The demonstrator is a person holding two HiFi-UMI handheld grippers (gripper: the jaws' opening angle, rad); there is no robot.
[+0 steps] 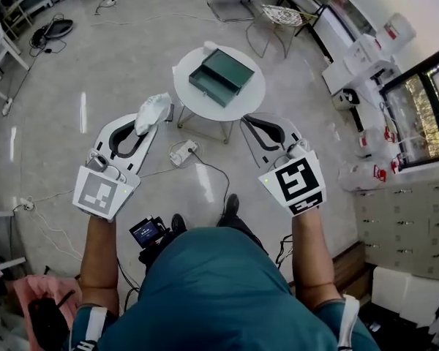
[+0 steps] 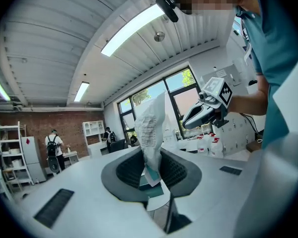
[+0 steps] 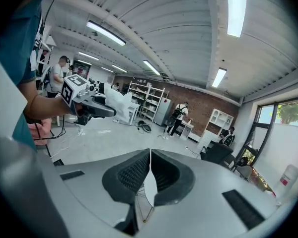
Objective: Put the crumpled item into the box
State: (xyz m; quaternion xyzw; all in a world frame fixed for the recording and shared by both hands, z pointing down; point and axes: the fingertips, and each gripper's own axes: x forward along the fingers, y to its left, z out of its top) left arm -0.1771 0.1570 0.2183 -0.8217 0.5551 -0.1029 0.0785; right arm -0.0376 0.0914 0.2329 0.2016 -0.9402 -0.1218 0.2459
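Observation:
A crumpled white bag (image 1: pixel 151 112) sticks out of my left gripper (image 1: pixel 141 128), which is shut on it, left of the round white table (image 1: pixel 252 97). In the left gripper view the crumpled bag (image 2: pixel 150 133) stands up between the dark pads (image 2: pixel 129 170). An open dark green box (image 1: pixel 222 75) lies on the table, its lid set beside it. My right gripper (image 1: pixel 252 126) hangs shut and holds nothing, in front of the table's near right edge; its pads (image 3: pixel 134 175) touch in the right gripper view.
A white power strip (image 1: pixel 181 152) and cables lie on the floor under the table's near side. A chair (image 1: pixel 281 18) stands beyond the table. White containers (image 1: pixel 366 53) line the right wall. People stand by shelves (image 3: pixel 151 103) far off.

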